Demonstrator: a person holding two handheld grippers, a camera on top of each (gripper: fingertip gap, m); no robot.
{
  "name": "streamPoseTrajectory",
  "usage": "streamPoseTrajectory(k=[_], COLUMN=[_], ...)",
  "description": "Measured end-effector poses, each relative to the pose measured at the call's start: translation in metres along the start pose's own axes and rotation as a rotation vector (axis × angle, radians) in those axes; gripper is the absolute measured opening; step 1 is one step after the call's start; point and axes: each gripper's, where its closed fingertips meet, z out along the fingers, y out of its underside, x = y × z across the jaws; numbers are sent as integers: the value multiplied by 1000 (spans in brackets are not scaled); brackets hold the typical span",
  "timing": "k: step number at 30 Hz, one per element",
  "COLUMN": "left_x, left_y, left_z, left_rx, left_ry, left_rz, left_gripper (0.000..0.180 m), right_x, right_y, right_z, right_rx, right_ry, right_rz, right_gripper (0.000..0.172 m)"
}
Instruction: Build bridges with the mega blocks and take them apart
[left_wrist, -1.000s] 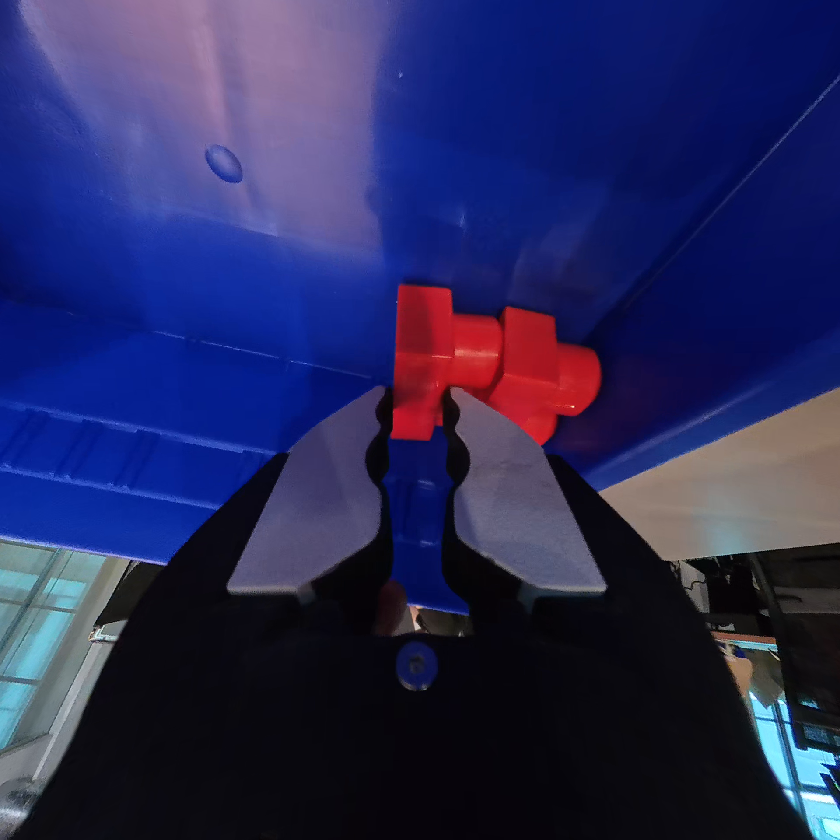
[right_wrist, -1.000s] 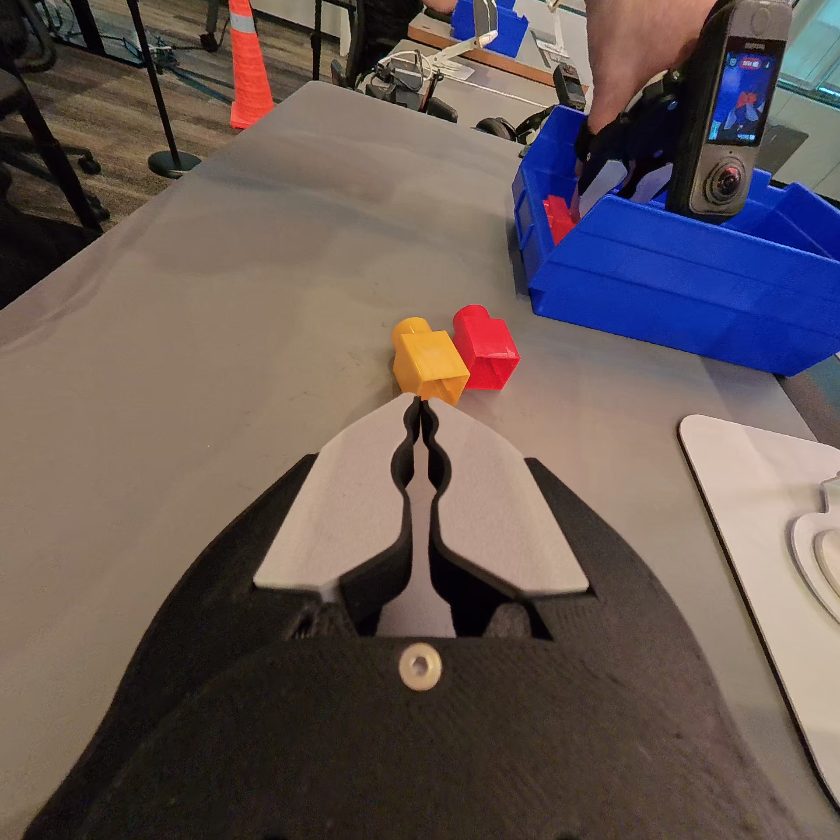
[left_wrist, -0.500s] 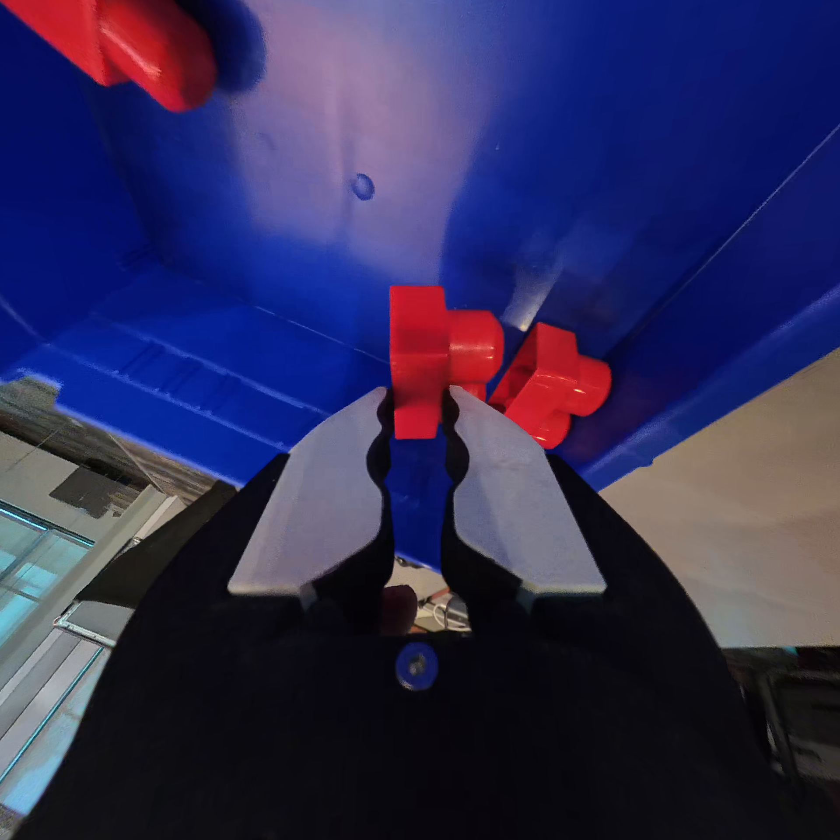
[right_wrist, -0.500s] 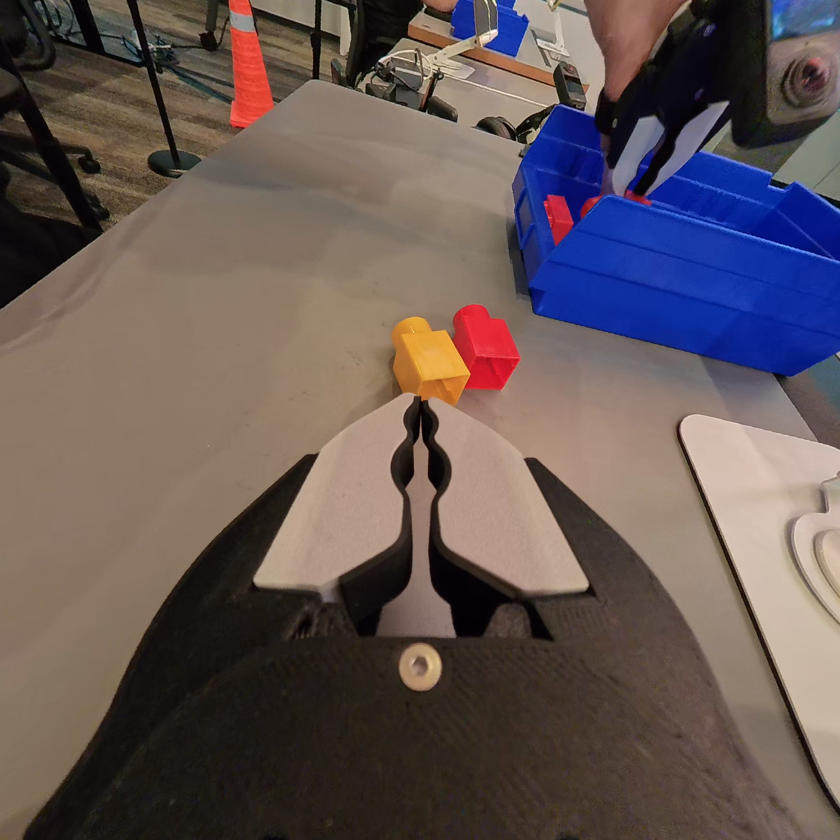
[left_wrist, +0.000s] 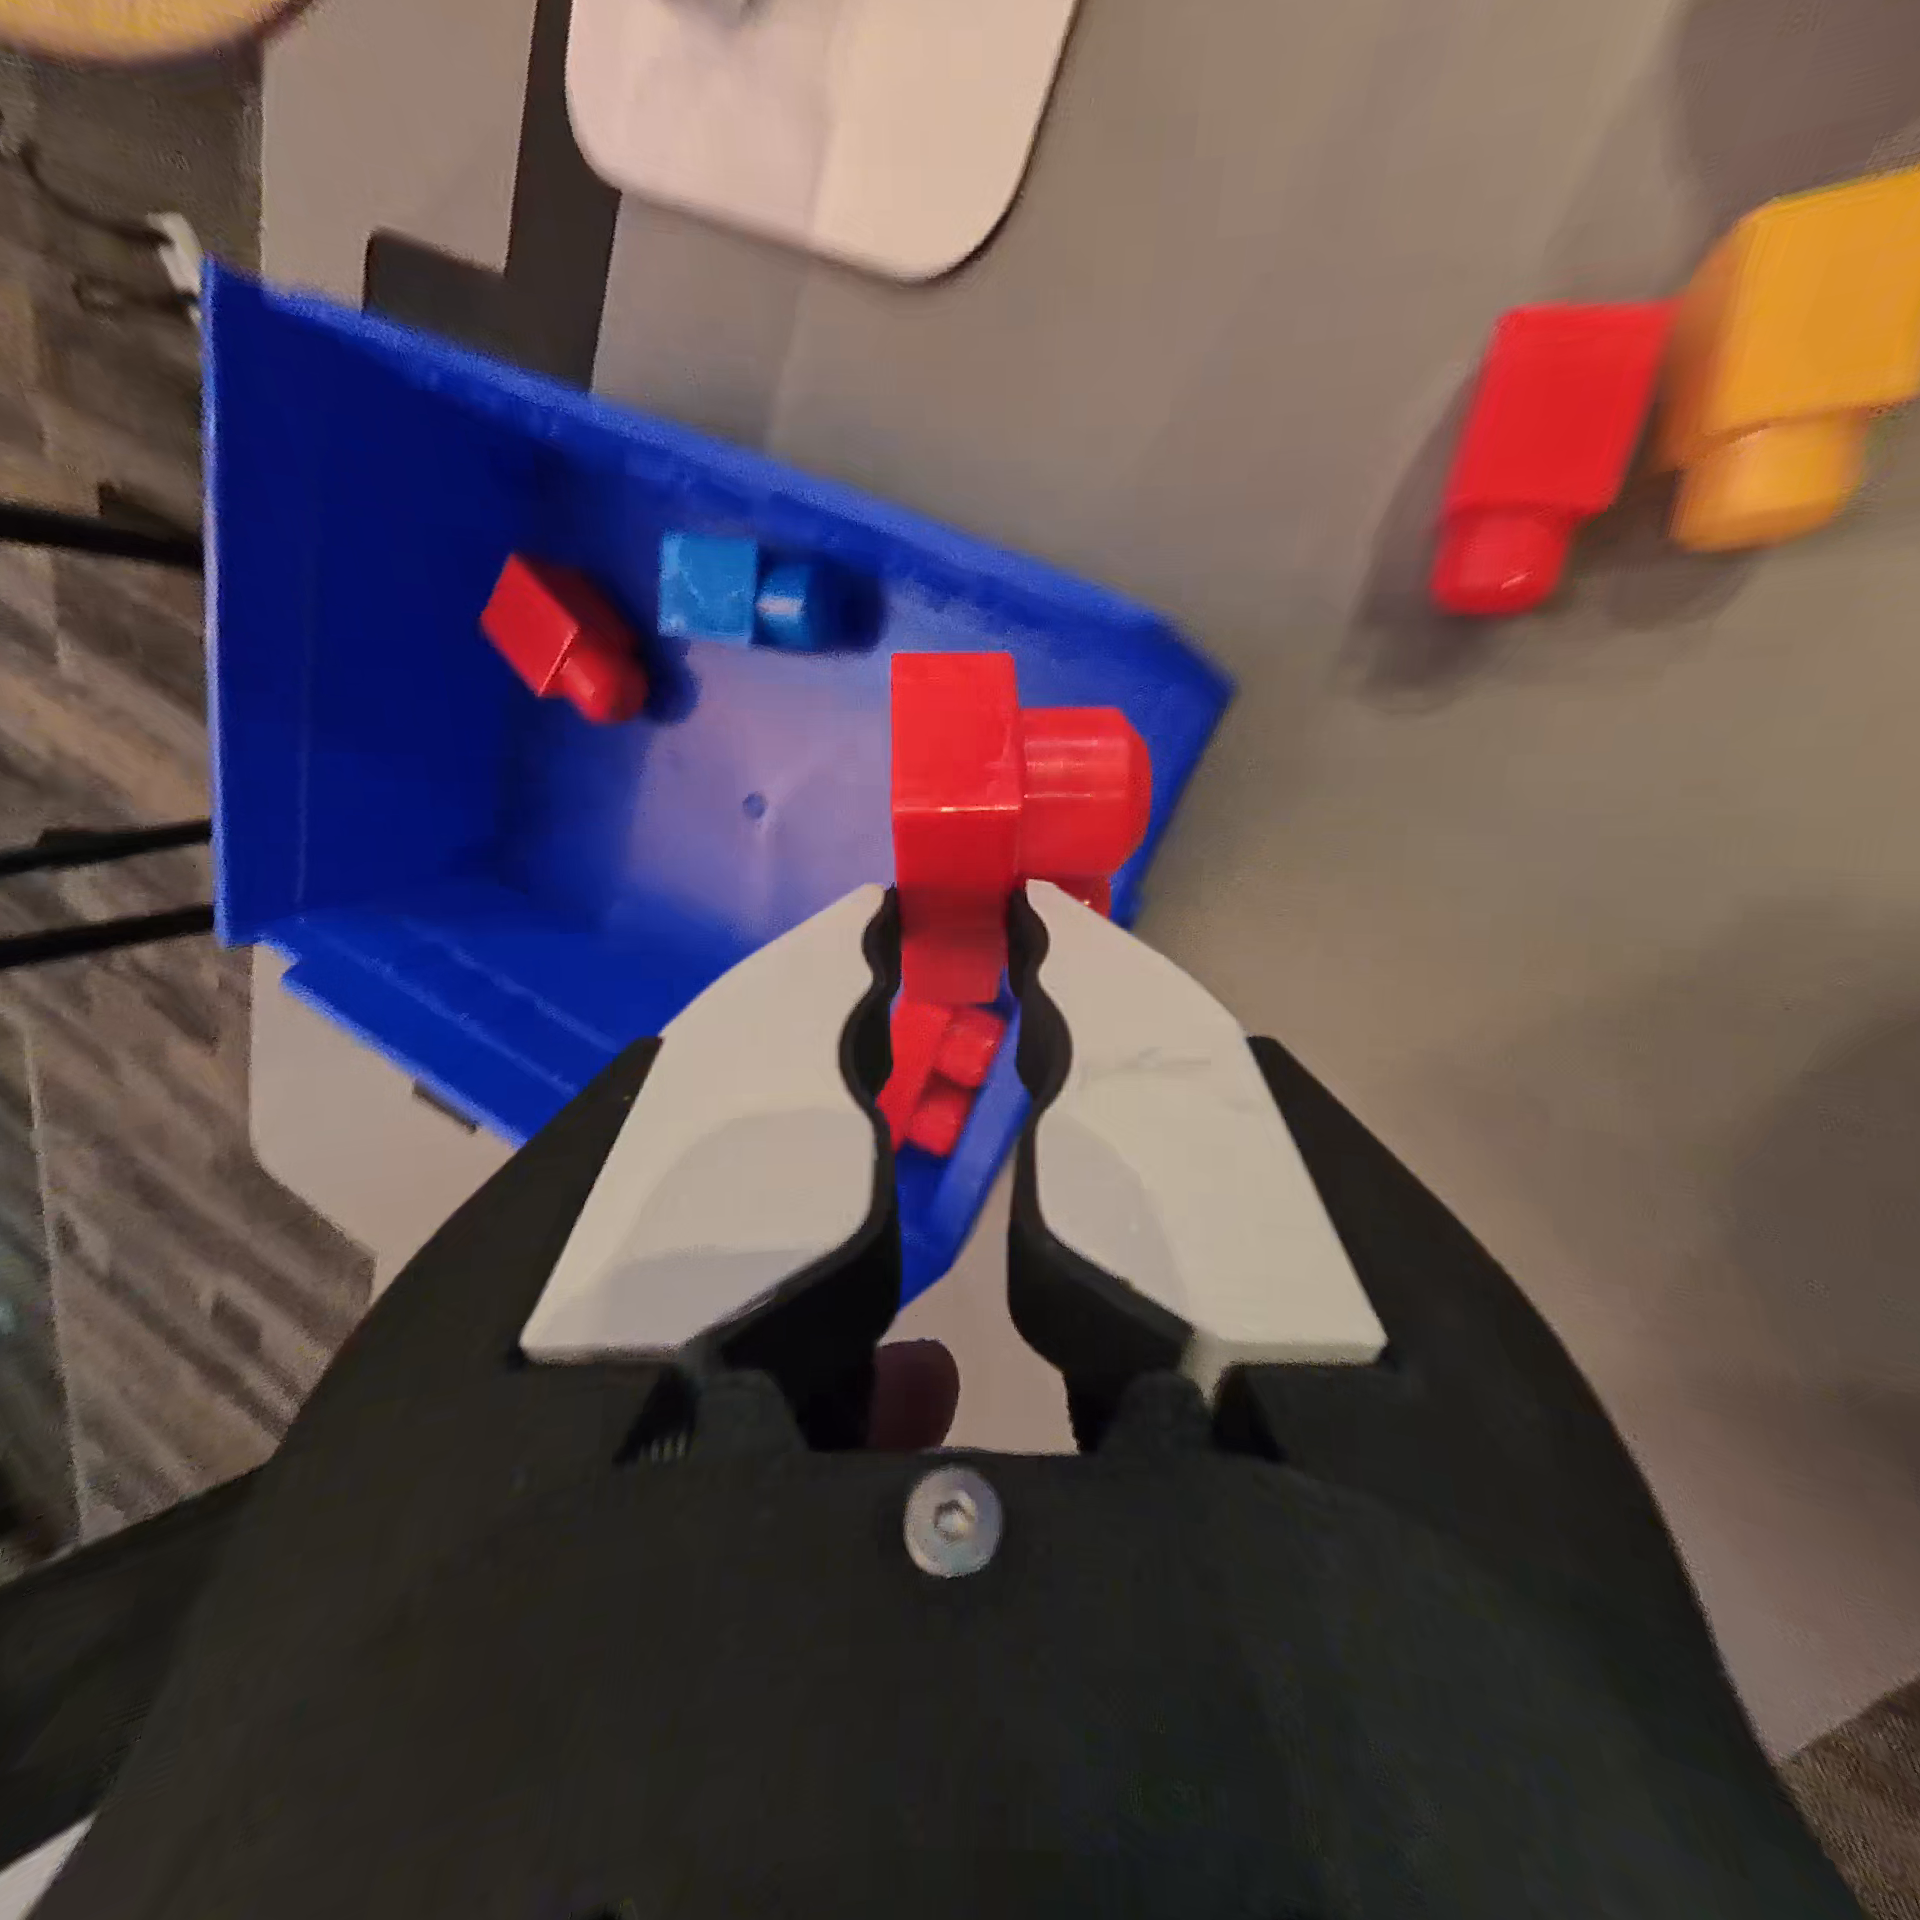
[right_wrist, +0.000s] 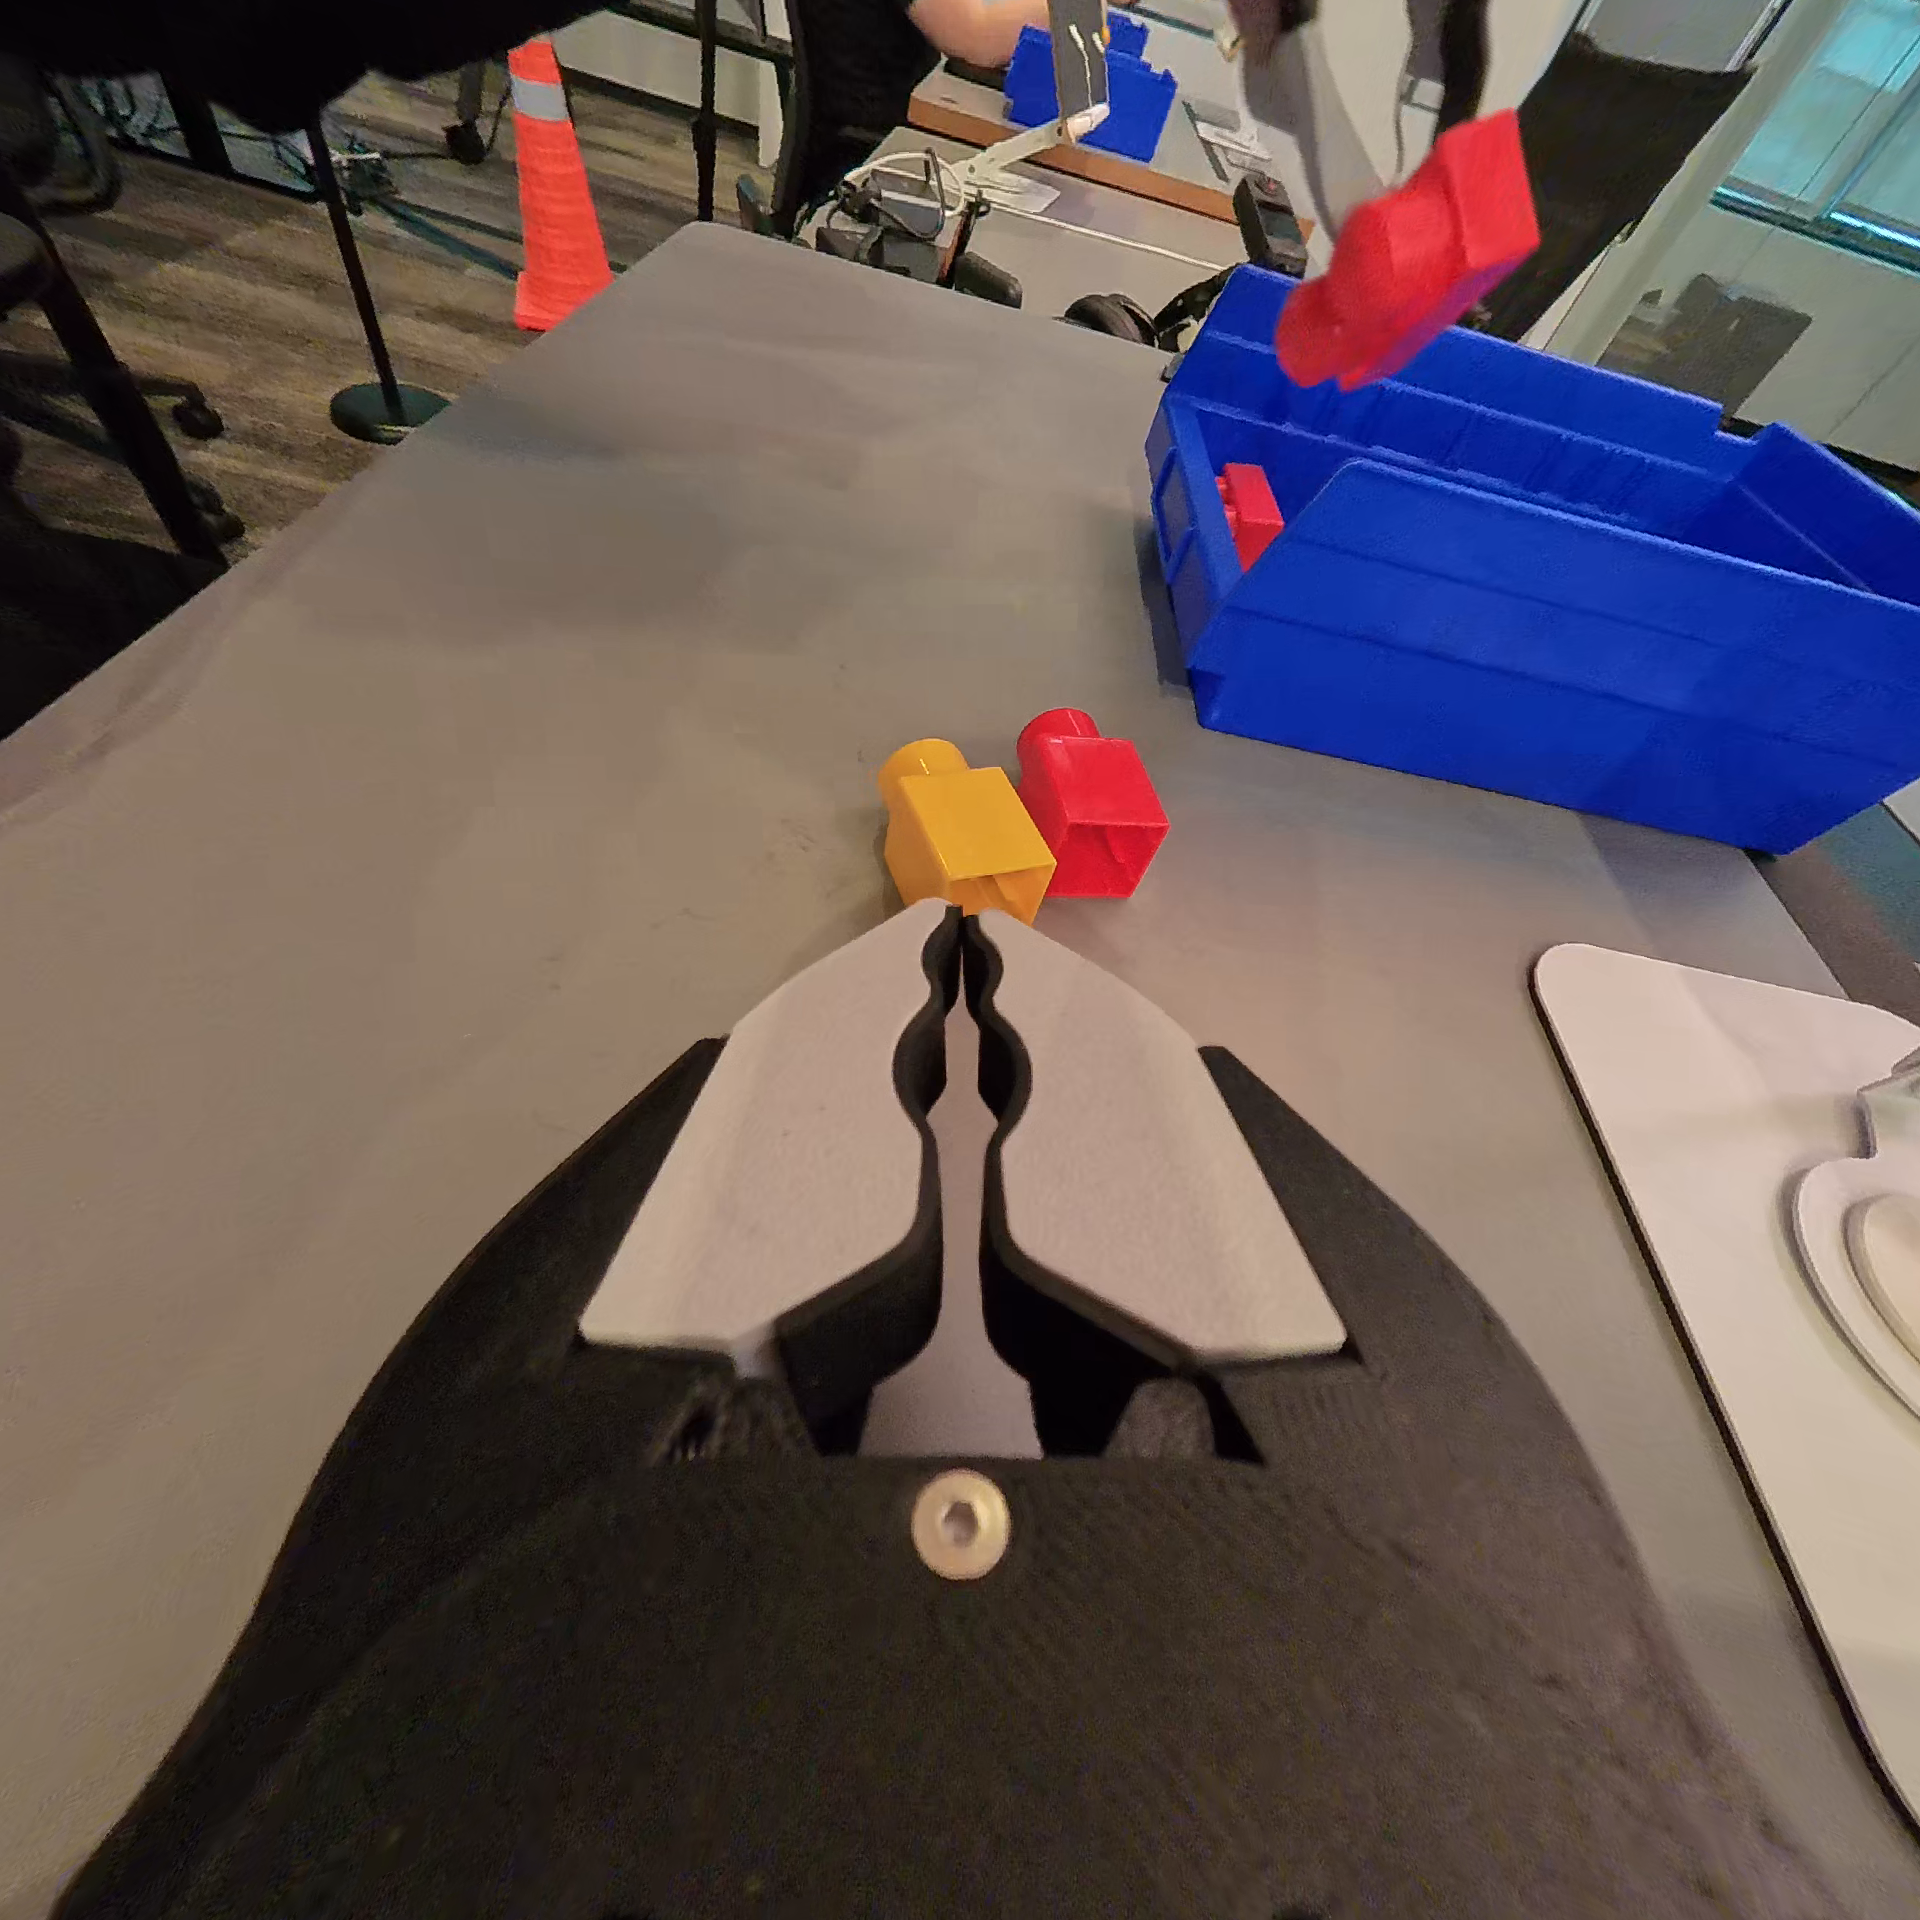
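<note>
- The left gripper (left_wrist: 951, 904) is clamping a red block (left_wrist: 956, 790), both pads pressing on its flat sides, stud pointing off to one side.
- A second ago this block was being pinched deep inside the blue bin (left_wrist: 416, 727); now it is hanging above the bin, clear of the rim, with the bin floor visible well below it.
- From the right wrist view the same red block (right_wrist: 1413, 249) is showing blurred in the air over the bin's (right_wrist: 1558, 644) far wall, so it is travelling.
- Inside the bin, another red block (left_wrist: 556, 639) and a light blue block (left_wrist: 707, 597) are lying near the far wall; more red pieces are sitting under the jaws.
- Outside the bin, a yellow block (right_wrist: 961, 831) and a red block on the table (right_wrist: 1091, 821) are lying side by side, touching.
- The right gripper (right_wrist: 956, 930) is resting with its jaws together and empty, tips just short of the yellow block, unchanged over the last second.
- Judged from this, the pick is done and a third bridge piece is heading out to the two on the table.
</note>
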Motion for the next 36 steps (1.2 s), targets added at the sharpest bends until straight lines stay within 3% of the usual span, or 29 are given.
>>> streamPoseTrajectory(k=[4,9,15,21,31,36], left_x=[59,149,212,228,233,237], left_y=[-32,-81,-100,-110,-116,-123], left_z=[-6,10,39,52,62,66], left_rx=[92,176,88,9,-132,-99], left_ry=[86,258,319,359,388,400], left_rz=[22,98,189,168,266,255], left_gripper=[19,19,19,19,19,20], right_x=[1,5,9,10,10,11], right_y=[-1,-3,2,4,5,4], right_z=[-1,-9,-19,-21,-21,-21], right_rx=[11,36,32,21,18,22], right_ry=[8,24,44,46,46,47], right_rz=[2,33,41,39,41,52], right_gripper=[0,0,0,0,0,0])
